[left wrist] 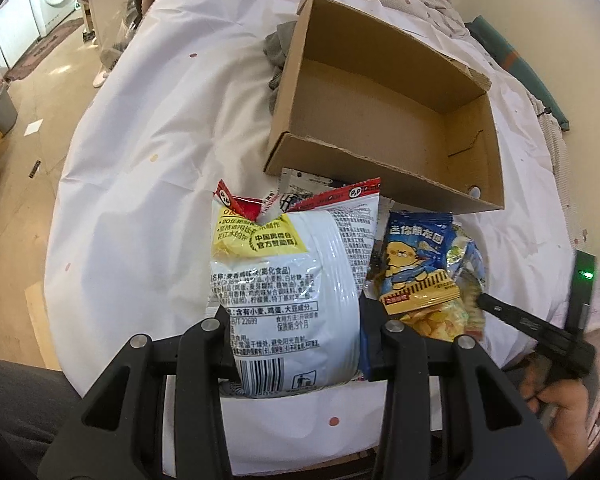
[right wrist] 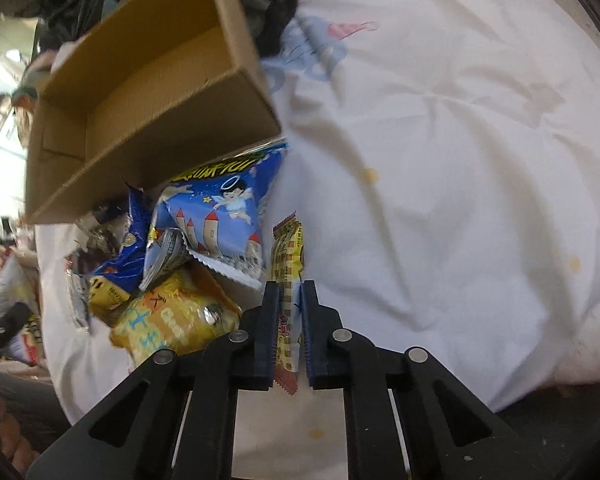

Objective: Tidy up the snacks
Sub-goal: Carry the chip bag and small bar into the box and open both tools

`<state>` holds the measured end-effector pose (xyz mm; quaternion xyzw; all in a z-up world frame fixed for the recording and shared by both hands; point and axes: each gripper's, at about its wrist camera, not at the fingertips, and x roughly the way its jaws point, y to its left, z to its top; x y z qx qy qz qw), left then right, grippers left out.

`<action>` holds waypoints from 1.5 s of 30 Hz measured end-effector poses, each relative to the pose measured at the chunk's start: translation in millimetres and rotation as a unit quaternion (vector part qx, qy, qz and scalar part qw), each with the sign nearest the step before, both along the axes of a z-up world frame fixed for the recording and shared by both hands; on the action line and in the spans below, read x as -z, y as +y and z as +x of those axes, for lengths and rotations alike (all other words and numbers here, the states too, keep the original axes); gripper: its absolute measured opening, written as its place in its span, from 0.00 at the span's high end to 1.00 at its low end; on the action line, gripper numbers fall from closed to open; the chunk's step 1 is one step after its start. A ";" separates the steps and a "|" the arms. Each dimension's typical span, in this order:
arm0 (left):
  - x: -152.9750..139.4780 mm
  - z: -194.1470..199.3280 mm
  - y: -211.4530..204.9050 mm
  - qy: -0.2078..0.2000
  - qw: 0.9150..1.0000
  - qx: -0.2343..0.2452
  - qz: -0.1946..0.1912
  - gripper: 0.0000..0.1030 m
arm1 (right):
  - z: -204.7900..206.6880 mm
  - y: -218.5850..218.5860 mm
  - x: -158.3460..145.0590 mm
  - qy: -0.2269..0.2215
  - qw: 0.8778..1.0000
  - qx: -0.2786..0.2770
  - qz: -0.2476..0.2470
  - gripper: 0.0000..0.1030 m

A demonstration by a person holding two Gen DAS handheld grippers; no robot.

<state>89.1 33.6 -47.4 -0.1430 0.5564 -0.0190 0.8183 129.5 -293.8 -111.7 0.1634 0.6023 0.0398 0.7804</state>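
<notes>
Left tongs: we grip a big white snack bag, fingers wide around its puffed body, above the bed's white sheet.
Right tongs: pressed nearly together on a thin yellow checkered stick pack.
Box: the cardboard box stands empty just beyond the snack pile — the likely destination, we judge.
Pile: a blue angel packet, a yellow pouch and a blue-and-yellow chip bag lie against the box's near wall.
Risk, left: the slick, air-filled bag may squirt out of our hold, or burst under a harder squeeze.
Risk, right: the stick may pivot — blur hides how deep it sits.
Risk, box: a low carry could snag its rim.
</notes>
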 end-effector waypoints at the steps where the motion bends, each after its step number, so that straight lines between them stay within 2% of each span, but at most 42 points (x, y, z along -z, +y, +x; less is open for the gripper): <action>1: 0.2 -1.0 0.8 -0.001 1.000 -0.001 0.003 0.65 | -9.1 -6.8 -4.5 -0.004 1.000 0.004 0.003 0.90; 3: 0.6 -2.3 0.0 0.001 1.000 0.002 0.000 0.65 | -20.5 -18.9 -19.7 -0.027 0.999 0.022 0.005 0.90; 5: -1.1 -2.8 -2.6 -0.002 1.000 0.010 -0.006 0.65 | -29.0 -28.8 -33.8 -0.058 0.997 0.044 0.038 0.90; 7: -5.6 -1.8 -5.8 -0.011 1.000 0.017 0.005 0.65 | -32.3 -38.9 -50.6 -0.096 0.992 0.056 0.053 0.90; 10: -14.3 4.4 -6.1 -0.019 1.000 0.017 0.011 0.65 | -43.3 -44.6 -77.2 -0.162 0.981 0.047 0.096 0.90; 13: -29.8 14.9 -3.9 -0.030 0.999 0.014 0.012 0.65 | -47.5 -49.8 -97.4 -0.207 0.970 0.032 0.124 0.90; 16: -52.1 24.7 -2.6 -0.062 0.997 0.013 0.037 0.65 | -38.0 -46.2 -106.7 -0.232 0.961 0.019 0.148 0.90; 23: -83.7 58.6 -2.7 -0.099 0.994 0.007 0.039 0.65 | 2.2 -24.0 -122.7 -0.266 0.951 -0.014 0.159 0.90; 30: -80.9 91.6 -33.0 -0.121 0.990 0.045 0.057 0.65 | 45.3 -0.1 -119.4 -0.269 0.953 -0.042 0.132 0.90; 35: -67.5 116.2 -52.8 -0.131 0.986 0.066 0.081 0.65 | 71.6 17.5 -105.4 -0.249 0.959 -0.056 0.119 0.90; 45: -36.6 147.7 -68.6 -0.132 0.983 0.092 0.084 0.65 | 110.9 41.9 -71.1 -0.200 0.974 -0.069 0.084 0.90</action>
